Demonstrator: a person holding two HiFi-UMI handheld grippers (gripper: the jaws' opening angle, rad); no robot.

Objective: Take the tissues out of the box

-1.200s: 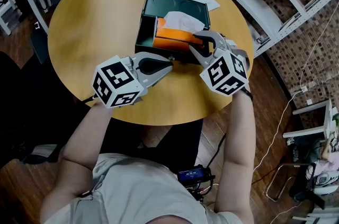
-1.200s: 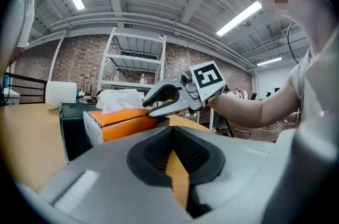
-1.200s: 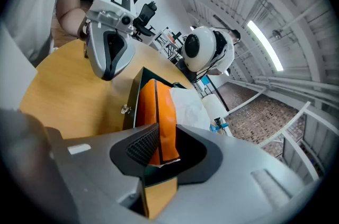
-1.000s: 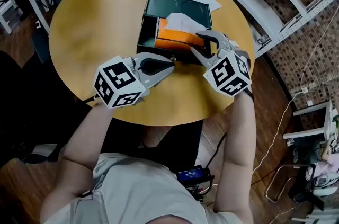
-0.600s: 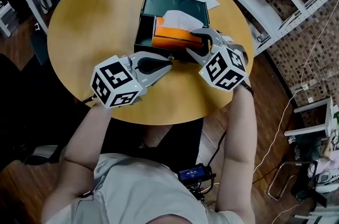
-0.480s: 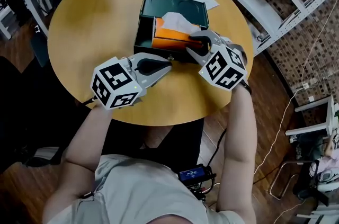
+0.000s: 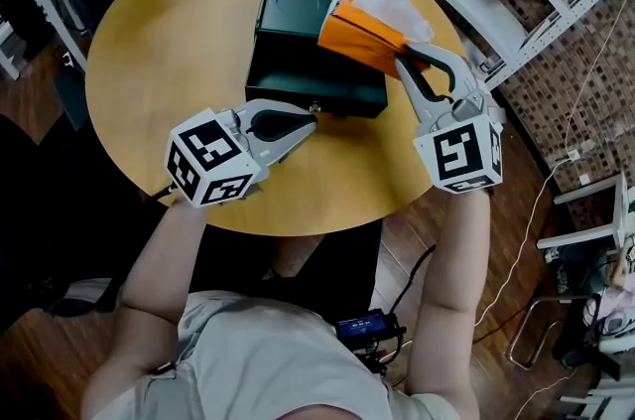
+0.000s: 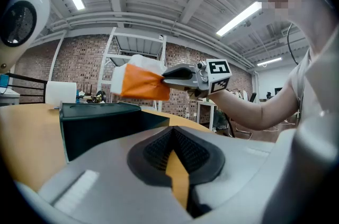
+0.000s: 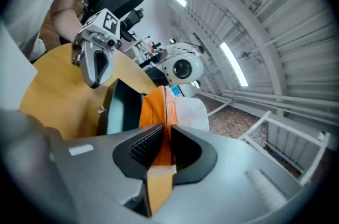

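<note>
Now right claw (image 7: 410, 61) jaws are closing on the orange tissue pack (image 7: 359, 38), above the green box (image 7: 298, 75); left claw (image 7: 312, 112) pressed together, empty.

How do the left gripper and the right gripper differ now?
The left gripper is shut and empty; the right gripper is closing its jaws on the orange tissue pack. The left one lies low by the green box; the right one is raised. Both carry marker cubes.

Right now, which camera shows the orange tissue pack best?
Head view: the whole orange tissue pack, above the dark green box. Left gripper view shows it small, far off; right gripper view, only its edge between closing jaws.
</note>
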